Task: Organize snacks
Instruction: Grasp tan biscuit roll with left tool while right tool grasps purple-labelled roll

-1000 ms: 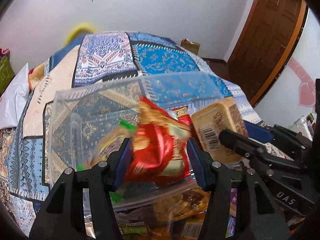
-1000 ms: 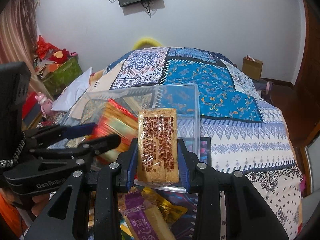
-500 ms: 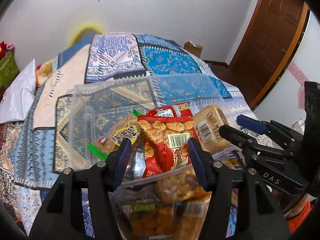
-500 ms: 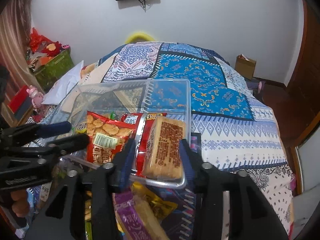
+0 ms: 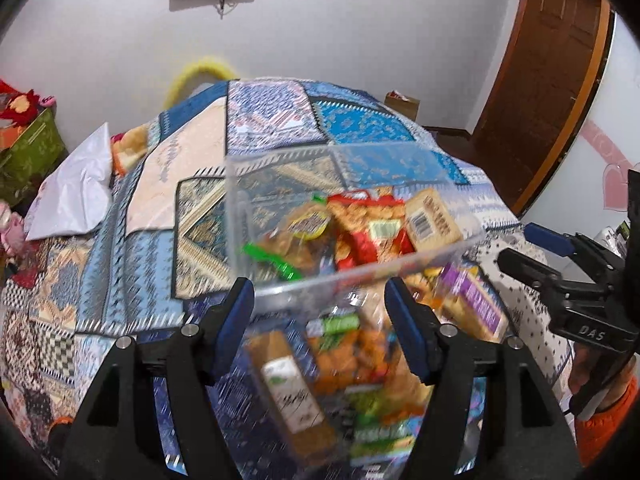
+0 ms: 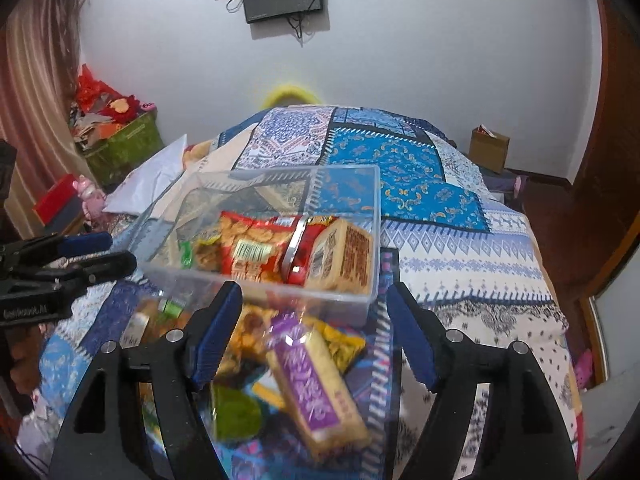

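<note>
One clear plastic bin [image 6: 370, 216] on the patchwork bedspread [image 6: 460, 248] holds four snack packets: one red cracker bag [image 6: 256, 248], one tan biscuit pack [image 6: 344, 254], two smaller ones. One purple-wrapped bar [image 6: 316, 384] lies outside among blurred, uncountable packets.

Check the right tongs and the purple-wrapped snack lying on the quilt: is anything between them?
Nothing visible. The purple-wrapped snack lies uncovered on top of the loose pile, right below the right tongs, whose jaws have just been opening and hold nothing. The clear bin sits beyond it, open-topped.
</note>
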### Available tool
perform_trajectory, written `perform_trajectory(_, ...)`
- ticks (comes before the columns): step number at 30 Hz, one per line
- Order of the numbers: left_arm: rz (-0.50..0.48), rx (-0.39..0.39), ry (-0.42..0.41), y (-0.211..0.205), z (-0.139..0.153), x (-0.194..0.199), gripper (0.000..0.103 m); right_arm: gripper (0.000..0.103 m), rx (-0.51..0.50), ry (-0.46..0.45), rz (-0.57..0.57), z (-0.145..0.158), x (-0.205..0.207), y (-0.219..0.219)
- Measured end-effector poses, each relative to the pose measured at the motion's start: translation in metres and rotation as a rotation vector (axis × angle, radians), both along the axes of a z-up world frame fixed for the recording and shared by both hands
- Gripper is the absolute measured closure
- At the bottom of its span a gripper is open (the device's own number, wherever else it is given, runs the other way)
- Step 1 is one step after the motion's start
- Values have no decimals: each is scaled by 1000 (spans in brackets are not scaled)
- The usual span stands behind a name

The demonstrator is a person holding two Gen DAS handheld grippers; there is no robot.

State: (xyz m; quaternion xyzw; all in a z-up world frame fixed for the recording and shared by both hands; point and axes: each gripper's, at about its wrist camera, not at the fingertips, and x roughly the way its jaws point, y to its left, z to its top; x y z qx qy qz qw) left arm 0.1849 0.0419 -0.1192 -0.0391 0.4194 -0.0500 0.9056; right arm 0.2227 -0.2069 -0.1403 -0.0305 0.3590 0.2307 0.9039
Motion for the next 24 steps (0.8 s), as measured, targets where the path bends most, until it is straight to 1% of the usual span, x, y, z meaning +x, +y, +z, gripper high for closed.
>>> perform_trajectory(4,21,9,35,10,-13,-14,36,31,-11,15,9,-8,-11,-2)
perform_trajectory(9,45,-10,104,19,-40,-25,36,31,-20,77,10,-31,-16,-6)
perform_trajectory(14,65,-30,164,23,-65,-29,36,31,-32,138,2,-54,-17,-11)
perform_trajectory(17,67,-43,189,22,-78,-28,36,31,-28,157,-1,-62,-15,-13)
perform_trajectory(21,69,-28,199,16,-91,-25,36,31,-4,178,1,-66,-10,-15)
perform_trajectory(24,76,-30,183,14,-95,-23,36,31,5,189,16,-69,-8,-12)
